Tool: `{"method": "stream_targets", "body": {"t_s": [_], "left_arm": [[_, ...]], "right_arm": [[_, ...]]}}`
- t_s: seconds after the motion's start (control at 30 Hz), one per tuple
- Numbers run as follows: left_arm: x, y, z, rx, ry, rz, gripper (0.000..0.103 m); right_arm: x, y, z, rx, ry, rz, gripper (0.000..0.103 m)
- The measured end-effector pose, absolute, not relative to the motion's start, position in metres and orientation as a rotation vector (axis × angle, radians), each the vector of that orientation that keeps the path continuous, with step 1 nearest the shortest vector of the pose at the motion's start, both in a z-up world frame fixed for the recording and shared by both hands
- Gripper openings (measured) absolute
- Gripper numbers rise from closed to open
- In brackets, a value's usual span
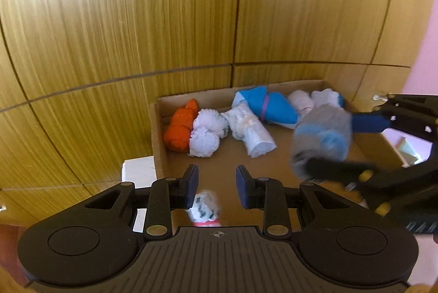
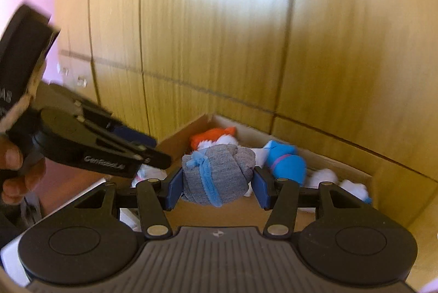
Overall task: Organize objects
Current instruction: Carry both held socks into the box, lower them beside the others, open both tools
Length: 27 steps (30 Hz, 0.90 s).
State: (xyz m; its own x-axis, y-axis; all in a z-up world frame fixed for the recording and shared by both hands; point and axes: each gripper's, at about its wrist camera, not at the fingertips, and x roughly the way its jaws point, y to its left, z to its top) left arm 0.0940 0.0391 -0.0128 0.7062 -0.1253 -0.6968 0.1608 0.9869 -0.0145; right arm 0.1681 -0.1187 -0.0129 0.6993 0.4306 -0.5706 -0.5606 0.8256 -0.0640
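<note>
Background: wood-veneer cabinet doors point(image 1: 178, 19) with dark vertical and horizontal seams fill most of both views; a strip of pink wall point(image 1: 427, 52) shows at the right edge of the left wrist view and at the upper left of the right wrist view.

Container: an open cardboard box point(image 1: 157, 139) stands against the foot of the cabinet doors, with a white block point(image 1: 137, 172) just beside its left wall.

Contents along the far wall, left to right in the left wrist view: an orange sock bundle point(image 1: 179, 130); touching it, a fluffy white bundle point(image 1: 206, 133); a white rolled bundle point(image 1: 251, 131) lying slantwise; a blue bundle point(image 1: 269, 107) cinched with a purple band; a further pale bundle point(image 1: 301, 101) in the far right corner. A white bundle with dark markings point(image 1: 205, 208) lies near the front, below the left gripper.

Left gripper point(image 1: 217, 183): its fingers stand narrowly apart with nothing between them, poised over the front of the box.

Right gripper point(image 2: 216, 186): its blue pads point(image 2: 173, 190) are clamped on a grey sock bundle tied with light-blue yarn point(image 2: 216, 175), held above the box's right-hand part. A person's hand point(image 2: 16, 170) grips the left tool's handle in the right wrist view.
</note>
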Motion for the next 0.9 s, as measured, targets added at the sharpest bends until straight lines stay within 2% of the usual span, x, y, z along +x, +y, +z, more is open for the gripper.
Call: {"method": "stream_targets", "body": {"t_s": [0.1, 0.33, 0.47, 0.73, 0.9], "left_arm": [[0.105, 0.043, -0.026, 0.047, 0.809, -0.142, 0.037], [0.089, 0.053, -0.020, 0.048, 0.789, -0.154, 0.039], [0.080, 0.055, -0.008, 0.062, 0.736, -0.138, 0.043], [0.081, 0.056, -0.008, 0.050, 0.748, -0.109, 0.044], [0.069, 0.069, -0.005, 0.007, 0.740, -0.085, 0.048]], "right_arm": [[0.184, -0.111, -0.028, -0.271, 0.615, 0.567, 0.050], [0.191, -0.109, -0.047, -0.266, 0.661, 0.595, 0.050], [0.193, -0.098, -0.048, -0.269, 0.674, 0.631, 0.050], [0.195, -0.079, -0.047, -0.296, 0.711, 0.654, 0.050], [0.195, -0.070, -0.054, -0.313, 0.755, 0.711, 0.050]]}}
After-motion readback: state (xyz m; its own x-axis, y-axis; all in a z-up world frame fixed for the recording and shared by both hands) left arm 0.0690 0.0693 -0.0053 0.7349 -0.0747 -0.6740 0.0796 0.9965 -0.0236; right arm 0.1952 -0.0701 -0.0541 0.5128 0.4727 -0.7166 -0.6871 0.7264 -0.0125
